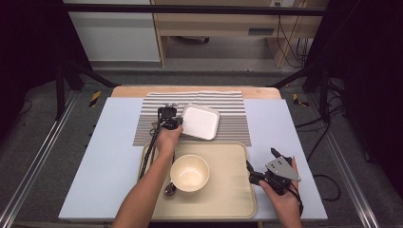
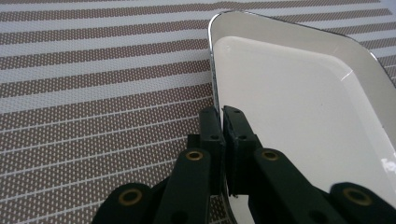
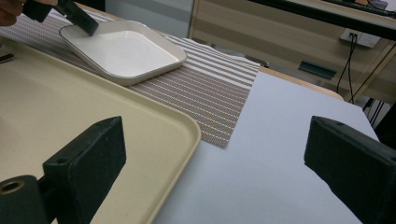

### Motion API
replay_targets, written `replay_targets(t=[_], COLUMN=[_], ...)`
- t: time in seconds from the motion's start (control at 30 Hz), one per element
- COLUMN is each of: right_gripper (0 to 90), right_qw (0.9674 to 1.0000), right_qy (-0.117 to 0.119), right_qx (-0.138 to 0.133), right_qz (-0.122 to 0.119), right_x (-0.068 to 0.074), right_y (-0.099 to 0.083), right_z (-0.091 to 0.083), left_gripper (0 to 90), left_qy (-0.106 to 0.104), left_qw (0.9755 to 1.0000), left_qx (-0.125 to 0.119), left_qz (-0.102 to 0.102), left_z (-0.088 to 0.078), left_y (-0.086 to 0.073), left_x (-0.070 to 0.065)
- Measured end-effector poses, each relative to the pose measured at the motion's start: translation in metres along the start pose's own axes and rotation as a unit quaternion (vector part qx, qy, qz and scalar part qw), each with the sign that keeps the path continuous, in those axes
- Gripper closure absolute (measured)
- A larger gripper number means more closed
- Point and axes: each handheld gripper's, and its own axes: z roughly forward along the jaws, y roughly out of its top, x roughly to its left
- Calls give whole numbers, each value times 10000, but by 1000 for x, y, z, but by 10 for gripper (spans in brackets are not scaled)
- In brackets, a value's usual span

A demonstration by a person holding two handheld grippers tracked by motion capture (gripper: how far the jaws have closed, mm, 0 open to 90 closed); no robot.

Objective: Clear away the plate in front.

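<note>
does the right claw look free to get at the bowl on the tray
Probably yes: the right claw is open at the tray's right edge, and bare tray lies between it and the bowl.

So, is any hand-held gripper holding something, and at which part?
The left hand-held gripper is shut on the white dish, pinching its side rim. The right hand-held gripper is open and holds nothing.

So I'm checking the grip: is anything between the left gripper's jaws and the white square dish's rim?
Nothing visible. The left gripper is shut directly on the rim of the white square dish, on the striped placemat.
</note>
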Motion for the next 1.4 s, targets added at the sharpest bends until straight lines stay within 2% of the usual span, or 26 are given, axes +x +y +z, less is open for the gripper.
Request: replay_targets(t=[0.27,0.5,0.83,1.03,1.2,1.3,1.4], right_gripper=[59,58,58,59,82,109,128], right_qw=[10000,10000,10000,10000,9988,9988,9980], right_qy=[-9,-9,-11,-32,-125,-130,26], right_qx=[0,-2,8,-16,-140,-201,-272], right_qz=[5,5,0,45,452,427,578], right_x=[0,1,1,2,8,14,19], right_y=[0,0,0,1,18,36,52], right_z=[0,0,1,1,4,14,29], left_gripper=[889,891,892,892,891,891,891], left_qy=[44,33,133,39,-83,-196,-304], left_qw=[9997,9994,9986,9979,9965,9952,9944], left_qx=[-173,-298,-411,-577,-766,-880,-939], left_qz=[138,149,303,304,330,374,389], left_z=[-11,-18,-24,-34,-50,-63,-71], left_y=[6,9,11,14,20,24,26], left_x=[-2,-1,-1,-4,-10,-16,-21])
